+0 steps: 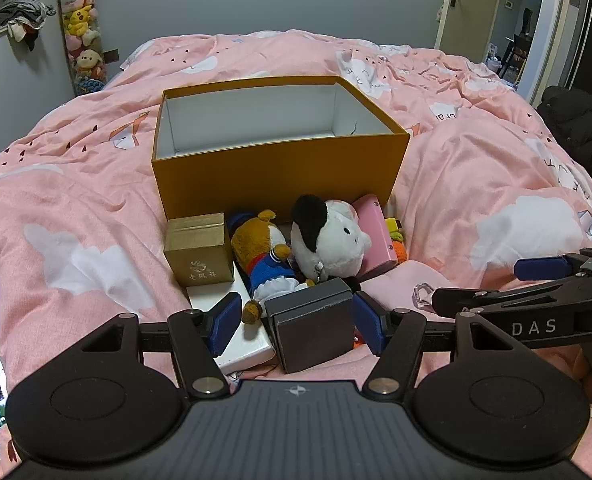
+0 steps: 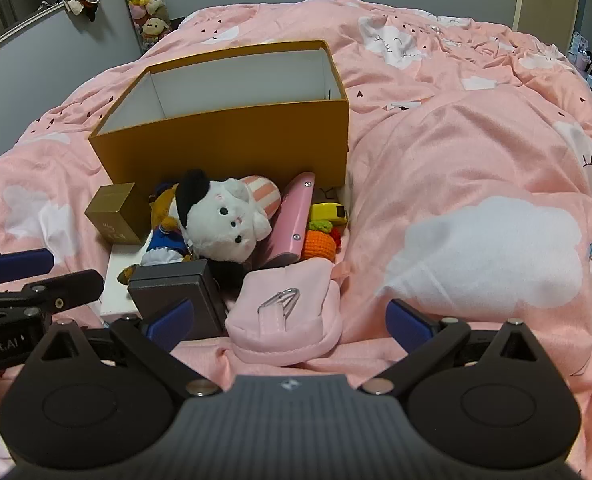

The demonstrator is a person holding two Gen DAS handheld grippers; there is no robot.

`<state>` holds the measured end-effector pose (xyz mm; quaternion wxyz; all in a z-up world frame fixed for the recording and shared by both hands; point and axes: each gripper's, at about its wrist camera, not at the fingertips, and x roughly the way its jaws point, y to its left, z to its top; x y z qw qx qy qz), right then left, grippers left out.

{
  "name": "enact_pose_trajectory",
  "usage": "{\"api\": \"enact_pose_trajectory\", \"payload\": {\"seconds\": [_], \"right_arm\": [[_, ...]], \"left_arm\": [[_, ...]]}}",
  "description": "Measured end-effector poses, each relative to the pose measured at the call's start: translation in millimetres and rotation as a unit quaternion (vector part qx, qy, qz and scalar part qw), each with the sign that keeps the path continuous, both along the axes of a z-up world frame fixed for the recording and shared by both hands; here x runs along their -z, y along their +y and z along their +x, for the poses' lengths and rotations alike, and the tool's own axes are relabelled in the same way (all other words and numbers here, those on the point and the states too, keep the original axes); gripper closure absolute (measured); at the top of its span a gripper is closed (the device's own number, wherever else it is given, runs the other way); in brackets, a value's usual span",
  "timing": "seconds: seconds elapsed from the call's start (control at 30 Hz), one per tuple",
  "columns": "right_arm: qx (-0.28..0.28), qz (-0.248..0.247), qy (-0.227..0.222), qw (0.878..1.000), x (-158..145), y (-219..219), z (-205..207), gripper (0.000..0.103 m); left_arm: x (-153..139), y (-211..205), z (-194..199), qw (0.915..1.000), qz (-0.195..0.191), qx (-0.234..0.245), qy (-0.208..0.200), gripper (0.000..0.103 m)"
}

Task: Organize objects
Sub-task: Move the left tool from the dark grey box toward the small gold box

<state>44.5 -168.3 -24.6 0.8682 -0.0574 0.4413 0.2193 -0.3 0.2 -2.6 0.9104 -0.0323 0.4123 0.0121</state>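
Open orange box [image 1: 279,168] on pink duvet [image 1: 476,168]. Before the box: 2 plush toys, gold box [image 1: 199,250], dark grey box [image 1: 314,326]. Left gripper [image 1: 298,328] spread around the grey box, pads clear; right gripper [image 2: 289,320] wide open around pink pouch [image 2: 287,320].

dim, even indoor light, soft shadows, strong fisheye bending at edges, perhaps slightly soft focus.

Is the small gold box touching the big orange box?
Touching. In the left wrist view, the gold box sits flush against the front wall of the orange box, with no bedding visible between them.
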Motion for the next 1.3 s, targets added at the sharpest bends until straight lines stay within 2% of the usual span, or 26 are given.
{"api": "enact_pose_trajectory", "payload": {"seconds": [0.63, 0.73, 0.8, 0.9, 0.93, 1.0, 1.03, 1.1, 1.2, 1.3], "right_arm": [[-0.002, 0.000, 0.009, 1.000, 3, 0, 1, 0.001], [-0.007, -0.003, 0.016, 1.000, 7, 2, 3, 0.001], [-0.010, -0.003, 0.017, 1.000, 9, 4, 3, 0.001], [-0.022, -0.001, 0.023, 1.000, 13, 8, 4, 0.002], [-0.028, 0.000, 0.025, 0.999, 14, 10, 5, 0.003], [-0.041, -0.001, 0.031, 0.999, 15, 16, 8, 0.022], [-0.047, -0.001, 0.035, 0.998, 16, 18, 11, 0.026], [-0.061, 0.001, 0.043, 0.997, 18, 24, 17, 0.035], [-0.087, -0.001, 0.049, 0.995, 18, 38, 28, 0.048], [-0.110, 0.003, 0.059, 0.992, 20, 54, 41, 0.048]], "left_arm": [[0, 0, 1, 1.0000, -0.004, -0.001, 0.006, 0.029], [4, 1, 3, 0.9999, -0.009, 0.000, 0.010, 0.032], [7, 2, 4, 0.9998, -0.015, 0.001, 0.013, 0.038], [11, 6, 6, 0.9995, -0.027, 0.000, 0.018, 0.043], [12, 9, 7, 0.9992, -0.035, -0.001, 0.021, 0.045], [15, 15, 10, 0.9985, -0.047, -0.005, 0.027, 0.049], [17, 20, 13, 0.9979, -0.056, -0.006, 0.031, 0.052], [19, 26, 17, 0.9972, -0.066, -0.009, 0.035, 0.070], [20, 39, 27, 0.9963, -0.074, -0.017, 0.039, 0.070], [20, 53, 39, 0.9964, -0.068, -0.032, 0.039, 0.070]]}}
